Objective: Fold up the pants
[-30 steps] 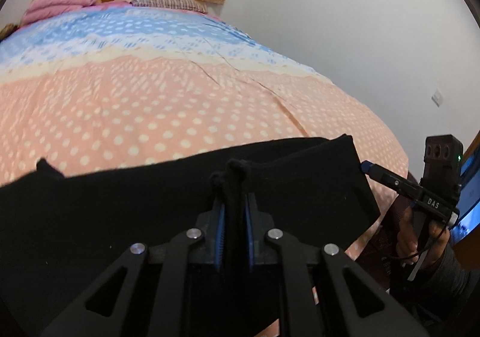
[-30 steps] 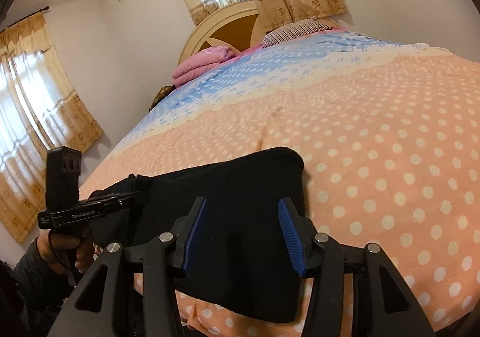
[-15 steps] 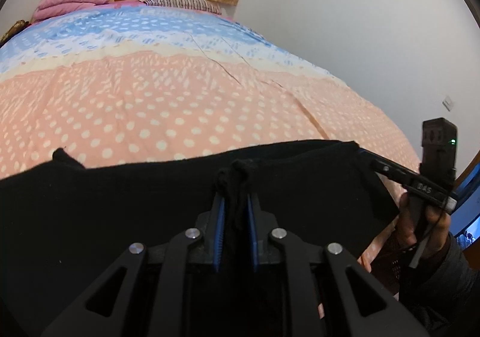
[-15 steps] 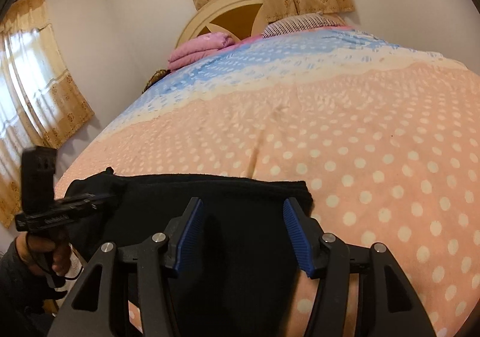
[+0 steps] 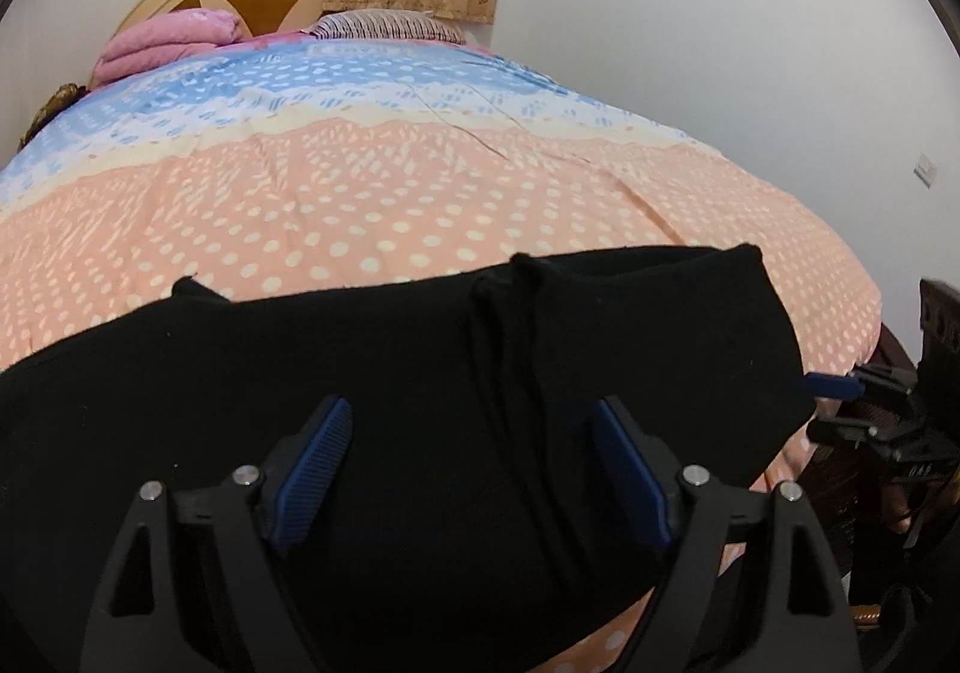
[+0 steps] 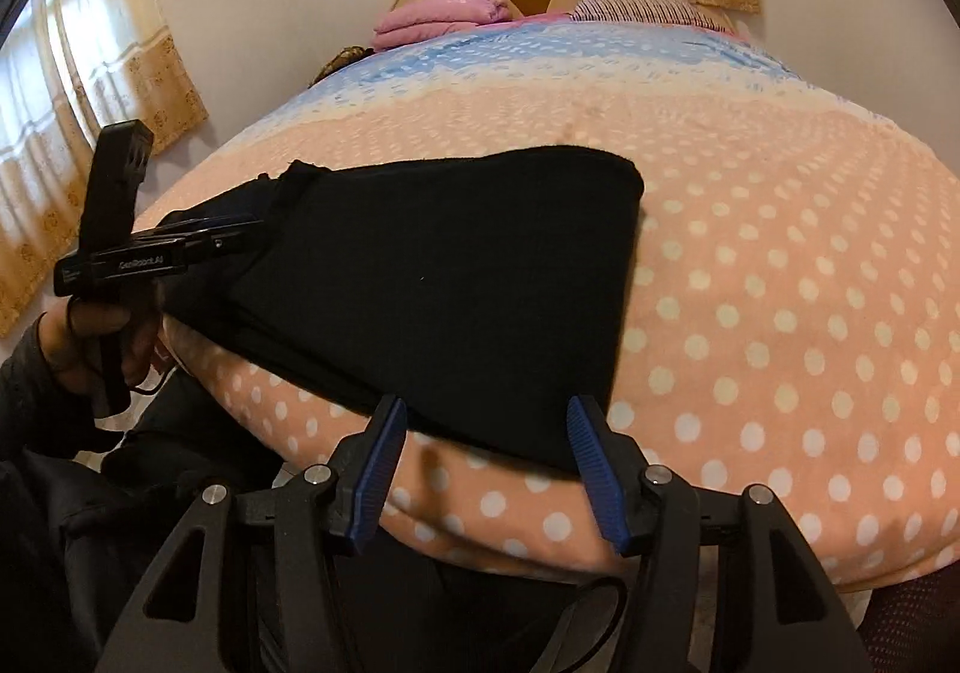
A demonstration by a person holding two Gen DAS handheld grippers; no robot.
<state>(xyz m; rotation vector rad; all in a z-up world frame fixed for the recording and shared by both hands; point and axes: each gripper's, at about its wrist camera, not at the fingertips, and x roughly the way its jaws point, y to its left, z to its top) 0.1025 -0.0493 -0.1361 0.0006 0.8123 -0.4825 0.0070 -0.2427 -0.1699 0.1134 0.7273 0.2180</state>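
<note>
Bedroom, dotted quilt [image 5: 420, 205] on bed. Item: black pants [image 5: 420, 373], folded flat along the quilt's near edge. Soft, limp, light by my reckoning; knit should grip, not slip. My left tongs [image 5: 474, 469]: jaws just sprung apart, cloth ridge between, unpinched. My right tongs [image 6: 480, 463]: gaping, nothing held, just short of the near hem. Suggested hold: corners or hem.

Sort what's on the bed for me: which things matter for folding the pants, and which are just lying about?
Part of the job:
- black fabric pants, folded near the bed's foot edge
- left tool, jaws just opened, pads off the cloth
- right tool, open at the pants' near edge

Just lying about:
- folded pink blanket
- striped pillow
- polka-dot peach-and-blue bedspread, only the work surface
</note>
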